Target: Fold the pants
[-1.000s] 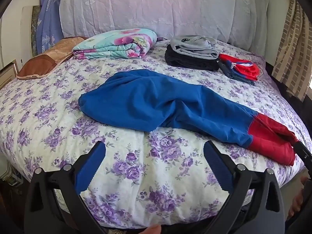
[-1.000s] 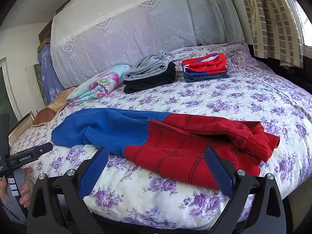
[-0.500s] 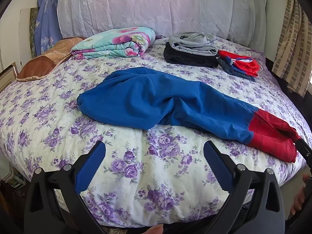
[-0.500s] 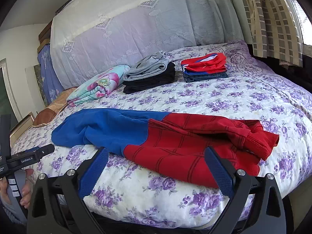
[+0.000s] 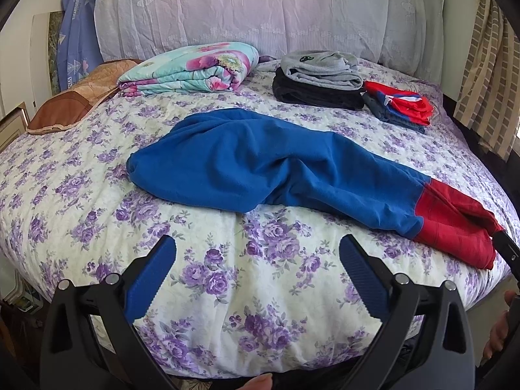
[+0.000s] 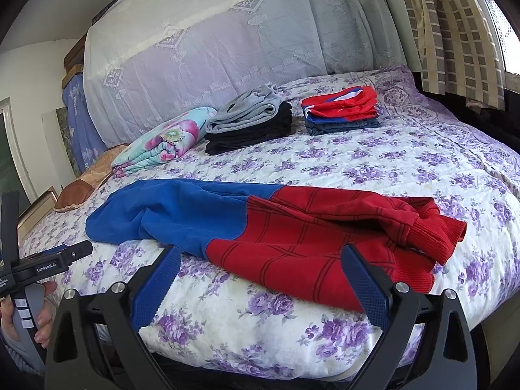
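Observation:
Blue pants (image 5: 260, 162) with red lower legs (image 6: 308, 243) lie rumpled across the flowered bedspread, waist to the left, cuffs (image 6: 432, 230) bunched at the right. My left gripper (image 5: 256, 247) is open over bare bedspread, short of the blue waist part. My right gripper (image 6: 260, 256) is open at the bed's near edge, its jaws straddling the red leg without touching it. The other gripper's tip shows at each view's edge: the right gripper (image 5: 507, 250) in the left wrist view, the left gripper (image 6: 55, 260) held by a hand in the right wrist view.
At the head of the bed lie a folded floral quilt (image 5: 191, 68), a grey-on-black stack of clothes (image 5: 318, 78) and a red-and-blue folded stack (image 5: 399, 104). A brown pillow (image 5: 68, 107) sits far left. Curtains (image 6: 455, 32) hang at the right.
Both grippers have edged slightly forward over the bed. The pants have not moved and both grippers stay open.

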Demonstrator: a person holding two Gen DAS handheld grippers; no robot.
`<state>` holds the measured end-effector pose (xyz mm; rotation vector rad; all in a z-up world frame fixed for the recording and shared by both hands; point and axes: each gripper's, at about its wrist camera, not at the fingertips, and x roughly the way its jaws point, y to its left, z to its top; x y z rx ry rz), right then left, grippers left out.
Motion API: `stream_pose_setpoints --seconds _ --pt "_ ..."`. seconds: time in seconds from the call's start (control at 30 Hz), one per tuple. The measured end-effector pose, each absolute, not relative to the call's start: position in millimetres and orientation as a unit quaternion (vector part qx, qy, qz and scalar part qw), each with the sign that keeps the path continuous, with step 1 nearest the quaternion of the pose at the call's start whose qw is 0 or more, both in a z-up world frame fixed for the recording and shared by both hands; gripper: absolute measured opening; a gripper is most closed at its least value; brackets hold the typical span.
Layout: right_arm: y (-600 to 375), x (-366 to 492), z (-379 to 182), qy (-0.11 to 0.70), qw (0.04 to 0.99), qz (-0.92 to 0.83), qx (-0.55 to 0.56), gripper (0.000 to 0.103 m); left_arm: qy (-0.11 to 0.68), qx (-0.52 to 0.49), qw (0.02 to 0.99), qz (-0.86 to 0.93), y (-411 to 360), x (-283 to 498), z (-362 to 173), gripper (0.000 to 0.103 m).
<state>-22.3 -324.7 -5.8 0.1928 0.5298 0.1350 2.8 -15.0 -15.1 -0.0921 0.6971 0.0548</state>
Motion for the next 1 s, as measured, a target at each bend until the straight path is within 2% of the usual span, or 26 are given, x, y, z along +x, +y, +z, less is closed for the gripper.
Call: stream_pose_setpoints --seconds 1.0 --pt "-319.6 -21.1 -11.5 0.268 0.957 0.067 0.093 0.099 0.348 -0.046 0.936 0.026 -13.3 3.9 -18.1 0.098"
